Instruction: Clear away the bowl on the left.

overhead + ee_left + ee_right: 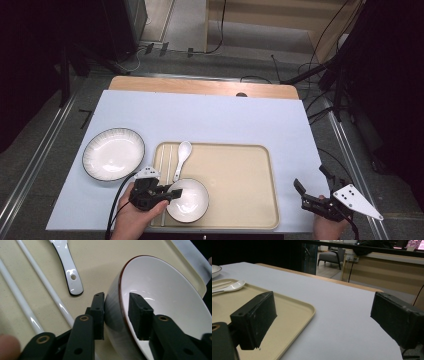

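Pale blue sheeting covers the table [210, 115], and a beige tray [240, 165] lies along its near edge; a small white bowl [189, 200] sits in the tray's near-left corner, with a white spoon [182, 156] and a pair of white chopsticks [167, 161] at the tray's left side, and a ribbed plate [113, 153] off the tray near the table's left edge.

Judging from here, the main risk is the bowl tipping or skidding; the left gripper [116, 315] straddles its rim, so a sideways pull with a jaw hooked inside could drag it over the tray lip or onto the chopsticks just beside it; glazed ware slides easily, so a lift on so loose a hold would likely drop it.

In the left gripper view the jaws stand partly open; one lies against or just off the outer wall, the other is inside, clear of the glaze; nothing is clamped. The right gripper [312, 195] hovers wide open and empty over the table's near-right corner, past the tray's right edge.
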`<state>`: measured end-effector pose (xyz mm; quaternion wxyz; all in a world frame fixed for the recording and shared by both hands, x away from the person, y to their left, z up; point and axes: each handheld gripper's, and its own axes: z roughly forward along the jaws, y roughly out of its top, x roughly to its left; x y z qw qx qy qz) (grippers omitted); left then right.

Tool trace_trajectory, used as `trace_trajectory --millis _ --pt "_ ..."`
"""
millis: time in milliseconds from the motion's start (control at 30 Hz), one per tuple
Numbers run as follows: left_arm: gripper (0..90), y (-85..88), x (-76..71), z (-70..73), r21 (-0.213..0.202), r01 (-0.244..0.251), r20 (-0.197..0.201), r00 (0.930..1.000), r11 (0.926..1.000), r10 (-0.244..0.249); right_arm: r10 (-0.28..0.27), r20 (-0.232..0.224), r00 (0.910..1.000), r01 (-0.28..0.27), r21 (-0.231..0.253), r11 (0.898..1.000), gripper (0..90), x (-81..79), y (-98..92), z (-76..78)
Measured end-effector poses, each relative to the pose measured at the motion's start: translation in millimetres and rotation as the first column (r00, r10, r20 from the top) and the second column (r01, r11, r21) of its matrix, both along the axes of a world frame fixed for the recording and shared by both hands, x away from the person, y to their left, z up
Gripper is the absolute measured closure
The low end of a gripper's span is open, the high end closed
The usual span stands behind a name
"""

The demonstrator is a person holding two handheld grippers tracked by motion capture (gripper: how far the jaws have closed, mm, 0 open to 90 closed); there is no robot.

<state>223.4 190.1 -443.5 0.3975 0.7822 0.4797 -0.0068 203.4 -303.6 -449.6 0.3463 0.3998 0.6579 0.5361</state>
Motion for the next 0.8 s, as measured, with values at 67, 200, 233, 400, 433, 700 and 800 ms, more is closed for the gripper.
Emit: trace_trajectory --millis 67,200,233,400,433,700,800 --pt "56.9 -0.2 0.3 1.2 -0.025 0.009 0.0 1.0 0.9996 -0.009 0.001 -0.001 1.0 -0.001 -0.001 1.0 6.5 0.1 0.0 -0.1" --pt "37.3 -0.9 -1.1 7.7 -0.049 0.023 0.039 0.999 0.9985 -0.021 0.0 -0.003 1.0 0.0 0.0 1.0 6.5 0.1 -0.5 -0.3" --pt "31.2 -0.9 -1.5 9.5 -0.058 0.02 0.05 0.9986 0.9981 -0.017 0.0 -0.003 1.0 0.0 0.001 1.0 6.5 0.2 -0.7 -0.4" --pt "6.6 -0.6 -4.1 20.0 -0.056 0.003 0.106 0.9943 0.9984 0.003 0.0 -0.002 1.0 0.0 -0.001 1.0 6.5 0.5 -0.7 -0.4" --pt "0.7 -0.3 -4.2 21.6 -0.052 -0.001 0.113 0.9935 0.9986 0.006 0.0 -0.002 1.0 0.0 -0.001 1.0 6.5 0.5 -0.7 -0.4" --pt "0.0 12.0 -4.3 23.9 -0.086 -0.01 0.165 0.986 0.9963 0.024 -0.002 -0.003 1.0 0.002 -0.003 1.0 6.5 1.0 -0.9 -0.4" --pt "0.0 19.9 -3.2 24.9 -0.107 -0.02 0.176 0.9836 0.994 0.039 -0.003 -0.003 1.0 0.003 -0.004 1.0 6.4 1.4 -0.8 -0.5"
